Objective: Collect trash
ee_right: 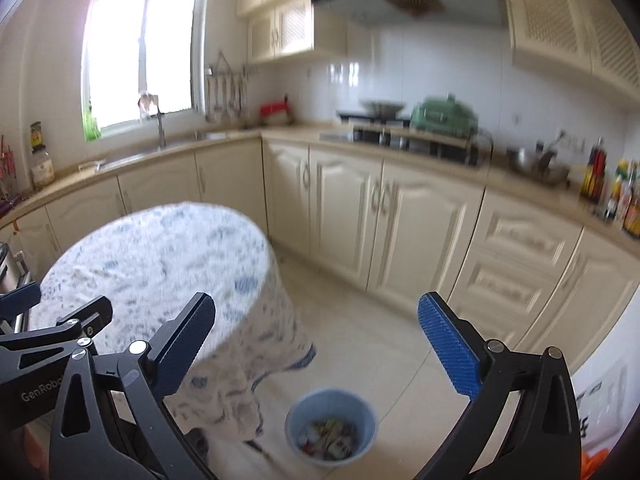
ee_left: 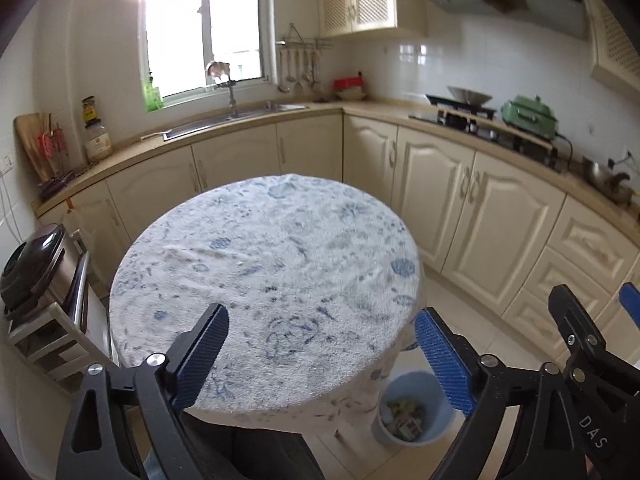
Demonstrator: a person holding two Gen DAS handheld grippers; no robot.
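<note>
Round cloth-draped table [ee_left: 264, 280], plastic bin [ee_right: 332, 428]

Round table [ee_left: 264, 264] draped in matt, nubby blue-patterned cloth. Pale blue plastic bin [ee_right: 332, 426] filled with paper scraps. Cream cabinets [ee_left: 432, 200] finished semi-gloss; wall tiles [ee_left: 440, 64] glazed, floor tiles [ee_right: 360, 340] smooth.

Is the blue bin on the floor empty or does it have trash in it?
It has trash in it. The blue bin stands upright beside the table, with wrappers and scraps covering its bottom.
</note>
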